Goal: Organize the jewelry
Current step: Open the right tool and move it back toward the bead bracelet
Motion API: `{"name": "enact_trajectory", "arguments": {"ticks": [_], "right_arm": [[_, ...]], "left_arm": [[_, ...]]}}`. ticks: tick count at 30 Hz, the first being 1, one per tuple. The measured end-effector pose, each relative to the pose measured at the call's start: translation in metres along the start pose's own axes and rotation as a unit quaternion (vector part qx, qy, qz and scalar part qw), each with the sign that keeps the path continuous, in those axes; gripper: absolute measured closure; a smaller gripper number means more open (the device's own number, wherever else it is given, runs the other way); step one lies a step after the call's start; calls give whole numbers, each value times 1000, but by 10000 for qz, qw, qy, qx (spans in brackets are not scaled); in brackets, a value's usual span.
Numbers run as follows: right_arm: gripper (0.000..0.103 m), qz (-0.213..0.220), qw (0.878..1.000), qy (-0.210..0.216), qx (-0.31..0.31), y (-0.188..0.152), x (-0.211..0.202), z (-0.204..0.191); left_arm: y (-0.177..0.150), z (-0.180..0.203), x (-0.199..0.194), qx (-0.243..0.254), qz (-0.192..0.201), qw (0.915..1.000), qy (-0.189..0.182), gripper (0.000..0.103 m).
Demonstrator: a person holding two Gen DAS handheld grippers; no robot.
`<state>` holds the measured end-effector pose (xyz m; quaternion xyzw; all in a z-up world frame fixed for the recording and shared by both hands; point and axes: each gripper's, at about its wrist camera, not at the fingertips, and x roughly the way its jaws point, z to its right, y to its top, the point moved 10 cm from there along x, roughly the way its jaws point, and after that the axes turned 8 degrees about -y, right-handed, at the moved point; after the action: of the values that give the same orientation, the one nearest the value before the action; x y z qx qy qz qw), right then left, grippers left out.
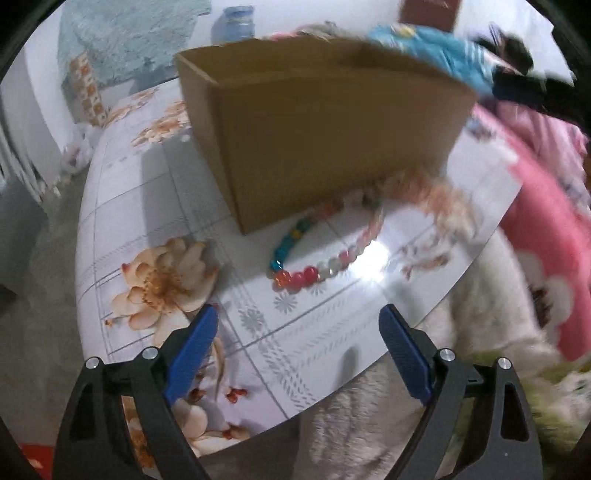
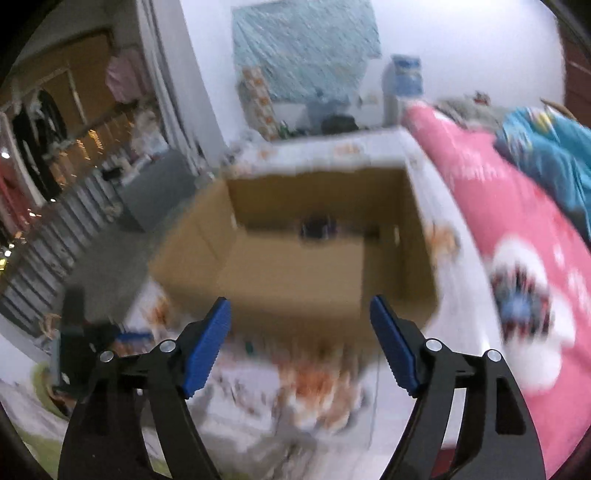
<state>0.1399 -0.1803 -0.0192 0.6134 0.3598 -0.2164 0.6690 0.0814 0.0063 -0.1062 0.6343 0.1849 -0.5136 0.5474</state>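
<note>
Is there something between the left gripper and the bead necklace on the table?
Nothing visible stands between them. The left gripper is open and empty, and only bare floral tabletop lies before the bead necklace. The cardboard box stands behind the necklace, at its far edge, not in the way.

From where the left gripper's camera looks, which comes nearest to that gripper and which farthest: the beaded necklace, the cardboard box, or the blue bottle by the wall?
1. Beaded necklace: nearest, lying on the floral table just ahead of the open left gripper.
2. Cardboard box: behind the necklace, standing on the table.
3. Blue bottle: farthest, beyond the box, against the wall.
</note>
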Motion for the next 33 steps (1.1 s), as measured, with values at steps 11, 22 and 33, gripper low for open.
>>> {"name": "enact_trajectory", "arguments": {"ticks": [11, 22, 33], "right_arm": [[8, 726, 9841, -1400, 814, -38, -9, 24], [8, 1046, 9762, -1850, 421, -37, -8, 15], [23, 524, 9966, -527, 354, -45, 20, -37]], "left_arm": [[0, -10, 22, -146, 249, 9994, 216, 5], [-3, -11, 18, -180, 300, 9991, 231, 5], [16, -24, 2, -367, 839, 9957, 142, 5]]}}
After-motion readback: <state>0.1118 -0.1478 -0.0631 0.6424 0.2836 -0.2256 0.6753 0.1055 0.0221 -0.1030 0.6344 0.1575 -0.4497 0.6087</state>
